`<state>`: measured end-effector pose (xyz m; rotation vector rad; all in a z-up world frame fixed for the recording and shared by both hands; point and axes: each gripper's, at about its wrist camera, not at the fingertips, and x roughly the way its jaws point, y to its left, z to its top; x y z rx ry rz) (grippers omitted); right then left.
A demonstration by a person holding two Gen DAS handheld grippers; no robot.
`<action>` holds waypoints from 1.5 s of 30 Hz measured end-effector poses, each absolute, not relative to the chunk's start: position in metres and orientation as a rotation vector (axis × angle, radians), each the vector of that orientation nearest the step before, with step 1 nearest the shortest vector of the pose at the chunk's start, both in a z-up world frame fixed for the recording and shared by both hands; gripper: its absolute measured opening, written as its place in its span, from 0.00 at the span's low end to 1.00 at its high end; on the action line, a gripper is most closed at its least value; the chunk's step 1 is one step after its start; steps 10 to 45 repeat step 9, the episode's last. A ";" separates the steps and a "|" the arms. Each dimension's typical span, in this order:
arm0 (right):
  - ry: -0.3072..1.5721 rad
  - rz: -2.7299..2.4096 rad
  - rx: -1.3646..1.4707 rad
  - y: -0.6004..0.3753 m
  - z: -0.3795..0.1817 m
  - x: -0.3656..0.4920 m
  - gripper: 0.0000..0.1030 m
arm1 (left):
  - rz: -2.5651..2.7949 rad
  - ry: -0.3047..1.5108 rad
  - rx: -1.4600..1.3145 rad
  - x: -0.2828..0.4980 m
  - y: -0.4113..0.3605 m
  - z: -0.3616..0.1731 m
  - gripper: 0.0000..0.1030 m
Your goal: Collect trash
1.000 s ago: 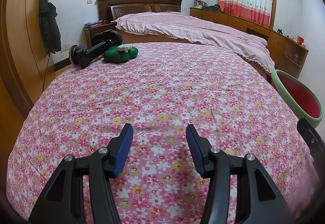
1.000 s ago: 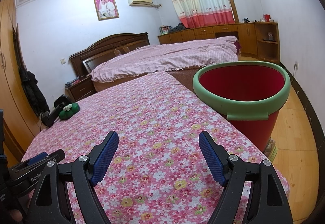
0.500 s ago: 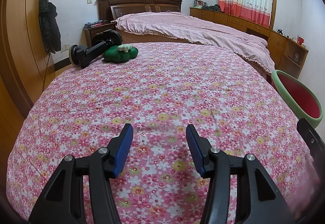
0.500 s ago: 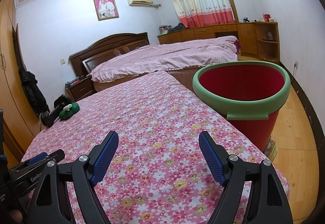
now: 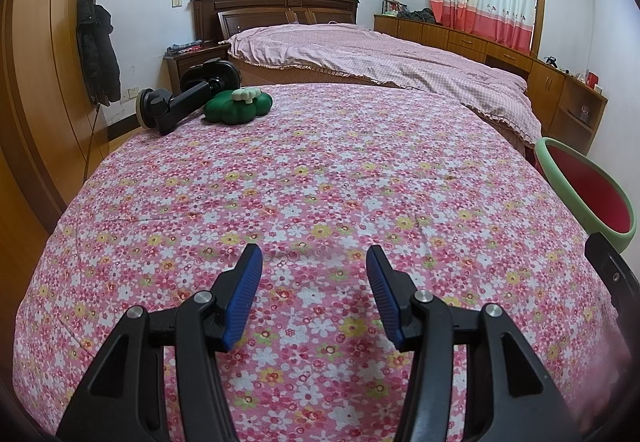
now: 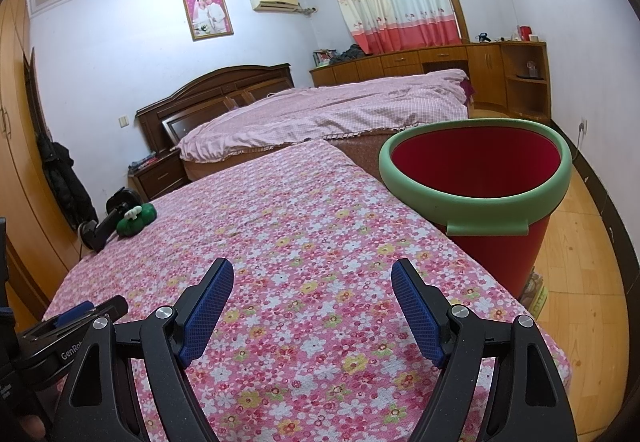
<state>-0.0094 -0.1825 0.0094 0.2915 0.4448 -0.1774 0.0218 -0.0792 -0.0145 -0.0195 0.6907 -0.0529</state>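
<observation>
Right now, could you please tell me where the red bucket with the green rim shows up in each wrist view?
Left wrist view: the red bucket is cut off at the right edge, beside the floral cloth.
Right wrist view: it stands in full at centre right.
Shared landmark: the green plush toy at the cloth's far left corner.
</observation>
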 end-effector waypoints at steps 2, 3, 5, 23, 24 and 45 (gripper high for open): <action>0.445 -0.177 0.291 -0.183 0.009 -0.009 0.80 | -0.053 0.691 -0.021 0.022 -0.079 -0.014 0.53; 0.445 -0.177 0.291 -0.183 0.010 -0.009 0.80 | -0.054 0.691 -0.020 0.022 -0.079 -0.015 0.53; 0.445 -0.177 0.291 -0.183 0.010 -0.009 0.80 | -0.052 0.692 -0.021 0.021 -0.080 -0.015 0.53; 0.445 -0.177 0.292 -0.183 0.010 -0.009 0.80 | -0.050 0.695 -0.022 0.019 -0.080 -0.015 0.53; 0.445 -0.177 0.292 -0.183 0.010 -0.009 0.80 | -0.050 0.695 -0.022 0.019 -0.080 -0.015 0.53; 0.445 -0.177 0.292 -0.183 0.010 -0.009 0.80 | -0.050 0.695 -0.022 0.019 -0.080 -0.015 0.53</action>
